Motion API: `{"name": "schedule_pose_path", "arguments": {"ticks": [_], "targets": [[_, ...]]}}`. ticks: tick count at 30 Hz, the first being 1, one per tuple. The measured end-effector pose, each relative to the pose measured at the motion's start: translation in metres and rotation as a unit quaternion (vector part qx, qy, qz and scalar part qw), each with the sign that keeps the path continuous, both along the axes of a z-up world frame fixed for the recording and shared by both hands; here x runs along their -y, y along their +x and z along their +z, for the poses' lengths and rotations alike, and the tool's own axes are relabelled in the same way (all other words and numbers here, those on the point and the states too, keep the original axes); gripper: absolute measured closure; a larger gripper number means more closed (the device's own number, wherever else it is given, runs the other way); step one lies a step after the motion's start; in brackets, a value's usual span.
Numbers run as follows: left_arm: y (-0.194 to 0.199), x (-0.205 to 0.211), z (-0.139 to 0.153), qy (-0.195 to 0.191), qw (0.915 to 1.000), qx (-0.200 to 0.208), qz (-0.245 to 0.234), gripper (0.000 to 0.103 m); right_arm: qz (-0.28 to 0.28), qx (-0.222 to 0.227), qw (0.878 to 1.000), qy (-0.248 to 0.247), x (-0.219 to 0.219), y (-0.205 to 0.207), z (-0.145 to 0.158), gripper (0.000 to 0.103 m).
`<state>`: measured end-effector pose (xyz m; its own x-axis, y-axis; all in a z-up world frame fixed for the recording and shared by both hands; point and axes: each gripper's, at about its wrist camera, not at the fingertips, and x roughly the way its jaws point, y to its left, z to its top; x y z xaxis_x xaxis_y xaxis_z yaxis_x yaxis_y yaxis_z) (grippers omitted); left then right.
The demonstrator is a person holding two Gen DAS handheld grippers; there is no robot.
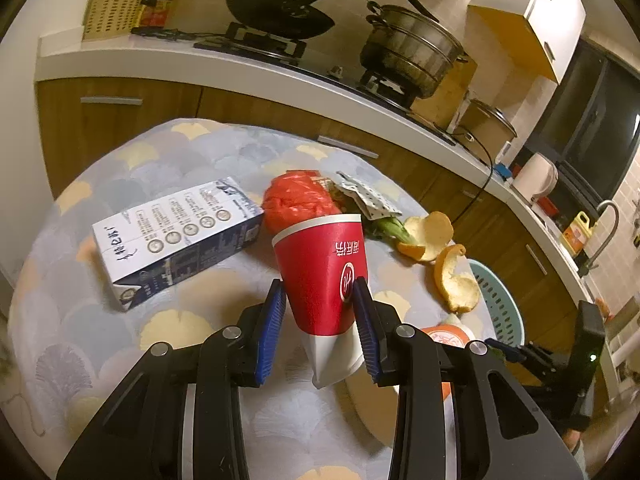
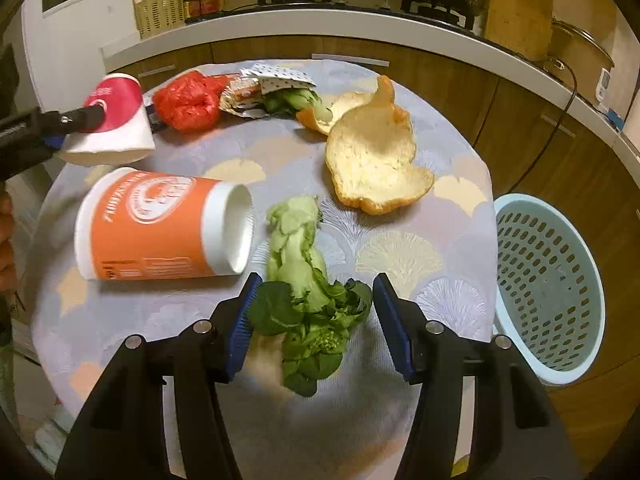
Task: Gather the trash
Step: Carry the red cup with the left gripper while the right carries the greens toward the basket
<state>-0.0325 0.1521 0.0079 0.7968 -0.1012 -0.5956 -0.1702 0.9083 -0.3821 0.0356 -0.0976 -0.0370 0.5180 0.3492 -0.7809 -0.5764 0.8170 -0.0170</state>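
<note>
In the left wrist view, the left tool [image 1: 320, 292] is closed on a crushed red paper cup [image 1: 322, 272], which is pinched between the two blue pads with its rim pointing away and its flattened white base toward the camera. The cup is held above a round surface covered by a grey cloth with a fan-leaf pattern [image 1: 132, 168]. A blue and white milk carton [image 1: 176, 240] is seen lying on its side to the left of the cup. Just beyond the cup rim a crumpled red plastic bag [image 1: 298, 198] lies, with a dotted white wrapper [image 1: 366, 196] to its right. Curled orange peel pieces [image 1: 444, 256] lie further right, near the surface edge. A light blue perforated plastic basket [image 1: 500, 304] is partly seen beyond that edge.

In the right wrist view, the right tool [image 2: 312, 300] is open, its pads set on either side of a green leafy vegetable scrap [image 2: 308, 292] that lies on the cloth; no pad is seen pressing it. An orange and white paper cup [image 2: 160, 224] lies on its side to the left of the vegetable. A large piece of orange peel [image 2: 372, 156] lies at the far right, and the basket [image 2: 548, 280] stands off the surface at the right. The red cup [image 2: 116, 116] is seen held at the far left.
</note>
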Motion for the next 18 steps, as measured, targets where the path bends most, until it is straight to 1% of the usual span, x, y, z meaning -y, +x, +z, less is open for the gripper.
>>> {"name": "schedule_pose_path", "arguments": {"ticks": [1, 2, 3, 5, 7, 9, 12, 18], "targets": [[-0.001, 0.002, 0.001, 0.000, 1.0000, 0.003, -0.002, 0.070, -0.003, 0.002, 1.000, -0.003, 0.000, 0.001, -0.002, 0.050], [-0.002, 0.003, 0.002, -0.002, 1.0000, 0.007, -0.005, 0.070, -0.005, 0.007, 1.000, -0.007, -0.001, 0.000, -0.004, 0.062], [-0.003, 0.004, 0.003, -0.006, 0.9999, 0.011, -0.007, 0.070, -0.005, 0.014, 1.000, -0.010, -0.001, -0.002, -0.004, 0.076], [-0.004, 0.004, 0.005, -0.006, 0.9999, 0.013, -0.006, 0.070, -0.001, 0.020, 1.000, -0.003, -0.001, -0.006, -0.002, 0.079], [-0.004, 0.004, 0.009, -0.005, 0.9999, 0.015, -0.007, 0.070, -0.008, 0.045, 0.999, -0.016, -0.004, -0.010, 0.003, 0.080], [-0.004, 0.005, 0.013, -0.007, 0.9998, 0.017, -0.009, 0.070, -0.012, 0.058, 0.998, -0.015, -0.003, -0.013, 0.009, 0.081], [-0.002, 0.013, 0.028, 0.008, 0.9995, 0.027, -0.015, 0.070, -0.027, 0.072, 0.997, 0.002, 0.006, -0.014, 0.025, 0.082], [0.009, 0.045, 0.060, 0.020, 0.9972, 0.053, -0.049, 0.070, -0.071, 0.092, 0.991, 0.060, 0.047, -0.005, 0.058, 0.084]]}}
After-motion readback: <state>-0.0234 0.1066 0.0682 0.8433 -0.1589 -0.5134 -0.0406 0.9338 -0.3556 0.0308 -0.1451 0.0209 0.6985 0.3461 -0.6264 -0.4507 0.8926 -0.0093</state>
